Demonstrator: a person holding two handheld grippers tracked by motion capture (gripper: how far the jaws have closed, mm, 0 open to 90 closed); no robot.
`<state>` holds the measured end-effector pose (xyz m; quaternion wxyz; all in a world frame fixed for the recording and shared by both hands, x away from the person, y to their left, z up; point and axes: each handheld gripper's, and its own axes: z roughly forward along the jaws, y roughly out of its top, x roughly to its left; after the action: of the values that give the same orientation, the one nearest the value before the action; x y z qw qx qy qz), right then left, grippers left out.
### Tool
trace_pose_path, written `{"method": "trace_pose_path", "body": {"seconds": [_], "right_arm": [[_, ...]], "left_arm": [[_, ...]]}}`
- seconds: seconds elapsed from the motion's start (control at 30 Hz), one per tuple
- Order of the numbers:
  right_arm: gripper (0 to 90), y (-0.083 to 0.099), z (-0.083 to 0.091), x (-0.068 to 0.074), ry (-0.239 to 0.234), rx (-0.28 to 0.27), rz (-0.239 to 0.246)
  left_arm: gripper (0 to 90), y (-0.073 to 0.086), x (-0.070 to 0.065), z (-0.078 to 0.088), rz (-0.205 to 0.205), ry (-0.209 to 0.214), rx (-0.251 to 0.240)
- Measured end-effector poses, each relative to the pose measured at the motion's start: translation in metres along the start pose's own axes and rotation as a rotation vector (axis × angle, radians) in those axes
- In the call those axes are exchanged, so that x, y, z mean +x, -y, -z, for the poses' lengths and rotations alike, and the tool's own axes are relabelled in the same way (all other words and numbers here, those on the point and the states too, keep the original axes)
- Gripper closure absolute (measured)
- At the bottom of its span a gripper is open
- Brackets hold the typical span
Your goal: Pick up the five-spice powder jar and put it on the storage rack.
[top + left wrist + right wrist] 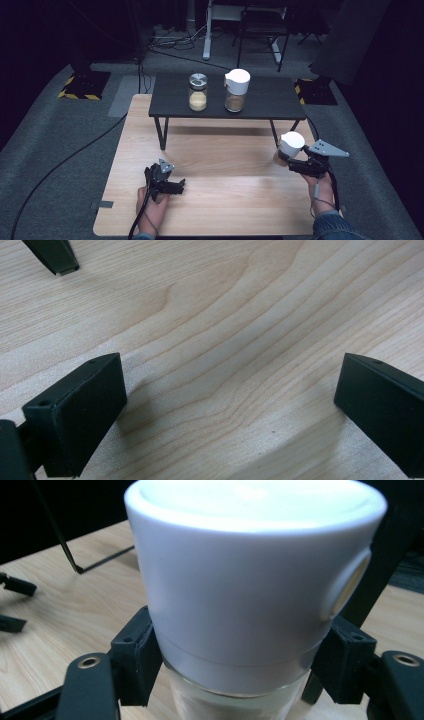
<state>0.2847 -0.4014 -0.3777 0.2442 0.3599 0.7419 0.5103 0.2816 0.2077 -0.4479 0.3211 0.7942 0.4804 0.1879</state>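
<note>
Glass jar [240,700] w/ smooth white round cap, clamped in right tool [235,670].

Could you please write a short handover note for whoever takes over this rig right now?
Right gripper: shut on a white-capped jar, held above the wooden table near its right edge.
Left gripper: open, holding nothing, low over the table near the front.
On the small black table behind: a metal-lidded jar and a second white-capped jar, side by side, apart.
Done: one jar picked up.
Left: probably setting it beside the other two; there looks to be free space to their right.
</note>
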Motion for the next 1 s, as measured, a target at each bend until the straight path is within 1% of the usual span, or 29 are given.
{"method": "trace_pose_path", "body": {"seconds": [0.2, 0.37, 0.47, 0.77, 1.0], "right_arm": [[29.8, -0.023, 0.005, 0.001, 0.004, -0.022, 0.02], [29.8, -0.041, 0.008, 0.0, 0.006, -0.045, 0.016], [29.8, -0.051, 0.008, 0.0, 0.006, -0.054, 0.022], [29.8, -0.084, 0.003, 0.0, 0.011, -0.068, 0.046], [29.8, -0.105, -0.006, -0.001, 0.018, -0.095, 0.048]], "left_arm": [[0.3, 0.0, 0.0, 0.0, 0.0, 0.0, 0.0], [0.3, 0.0, 0.0, 0.0, 0.001, 0.0, 0.0], [0.3, 0.0, 0.0, 0.0, -0.001, 0.0, 0.0], [0.3, 0.0, 0.0, 0.0, -0.003, 0.0, 0.001], [0.3, 0.0, 0.0, 0.0, -0.002, 0.0, 0.001]]}}
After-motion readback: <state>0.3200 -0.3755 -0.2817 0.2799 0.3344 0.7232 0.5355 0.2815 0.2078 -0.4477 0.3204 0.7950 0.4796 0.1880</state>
